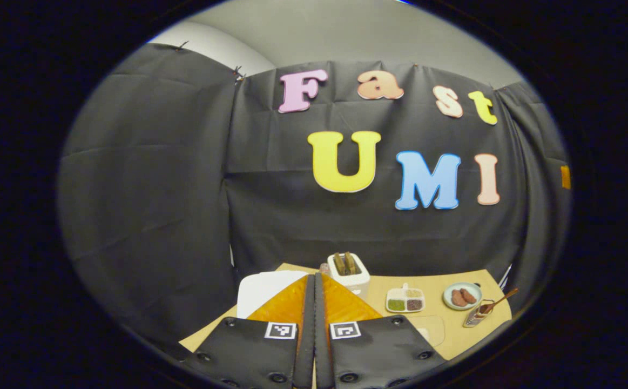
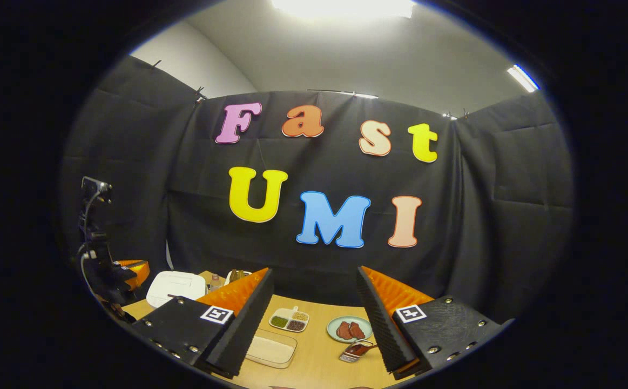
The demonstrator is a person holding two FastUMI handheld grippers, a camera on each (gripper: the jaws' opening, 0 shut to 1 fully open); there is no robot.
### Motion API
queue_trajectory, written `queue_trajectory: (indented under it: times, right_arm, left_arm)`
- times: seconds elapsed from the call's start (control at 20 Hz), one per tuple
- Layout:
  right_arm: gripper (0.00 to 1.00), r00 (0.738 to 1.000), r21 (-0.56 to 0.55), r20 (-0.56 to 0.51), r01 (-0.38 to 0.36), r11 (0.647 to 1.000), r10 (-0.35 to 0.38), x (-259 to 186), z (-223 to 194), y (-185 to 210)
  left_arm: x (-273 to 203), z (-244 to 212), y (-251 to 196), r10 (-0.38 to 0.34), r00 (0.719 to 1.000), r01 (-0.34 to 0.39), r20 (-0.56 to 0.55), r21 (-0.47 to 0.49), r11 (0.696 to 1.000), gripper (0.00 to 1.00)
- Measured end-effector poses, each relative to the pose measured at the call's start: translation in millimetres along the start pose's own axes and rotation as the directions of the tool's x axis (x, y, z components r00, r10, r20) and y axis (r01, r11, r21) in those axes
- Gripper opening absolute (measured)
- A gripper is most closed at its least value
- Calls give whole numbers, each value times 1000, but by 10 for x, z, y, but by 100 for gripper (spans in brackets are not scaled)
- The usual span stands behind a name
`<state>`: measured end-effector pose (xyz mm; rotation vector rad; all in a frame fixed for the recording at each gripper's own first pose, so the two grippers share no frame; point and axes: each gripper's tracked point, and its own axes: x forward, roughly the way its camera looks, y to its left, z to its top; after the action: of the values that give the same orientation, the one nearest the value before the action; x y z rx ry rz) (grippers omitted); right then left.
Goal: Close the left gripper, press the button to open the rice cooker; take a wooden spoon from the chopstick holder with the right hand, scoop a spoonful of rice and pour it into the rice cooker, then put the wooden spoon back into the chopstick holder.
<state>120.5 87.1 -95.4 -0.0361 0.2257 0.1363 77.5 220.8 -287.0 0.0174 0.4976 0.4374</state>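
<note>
Rice cooker (image 1: 262, 292), white, lid down, stands at the table's (image 1: 454, 335) far left corner, beside a toaster (image 1: 349, 273). Spoon (image 1: 500, 300) leans in the holder (image 1: 474, 316) at the right, near a plate (image 1: 462, 296) and a divided dish (image 1: 405, 300). A clear rice tray (image 2: 270, 349) lies nearer the front. Left gripper (image 1: 314, 324): fingers pressed together, nothing between them, above the table just before the cooker. Right gripper (image 2: 314, 319): fingers wide apart, empty, raised over the table, the holder (image 2: 356, 351) by its right finger.
</note>
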Motion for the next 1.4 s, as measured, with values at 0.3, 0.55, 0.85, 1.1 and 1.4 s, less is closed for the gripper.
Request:
queue_trajectory:
  times: [0.3,0.55,0.85,1.1,1.4]
  right_arm:
    - [92,999,-71,-47,16,997,-19,289,-17,289]
    - [92,995,-137,-98,10,991,-24,475,-136,458]
    - [92,991,-146,-136,-2,989,-18,510,-256,538]
    - [92,989,-156,-149,-2,988,-22,440,-320,519]
    - [92,984,-133,-176,-9,991,-15,331,-424,505]
  left_arm:
    - [865,-940,472,106,970,-112,-220,-16,994,9]
    - [1301,-1458,595,182,920,-203,-347,-24,979,9]
    - [1505,-1804,697,210,882,-249,-421,-39,968,9]
    - [1568,-1954,658,196,883,-254,-427,-82,964,9]
    - [1657,-1961,671,238,892,-262,-385,-10,965,9]
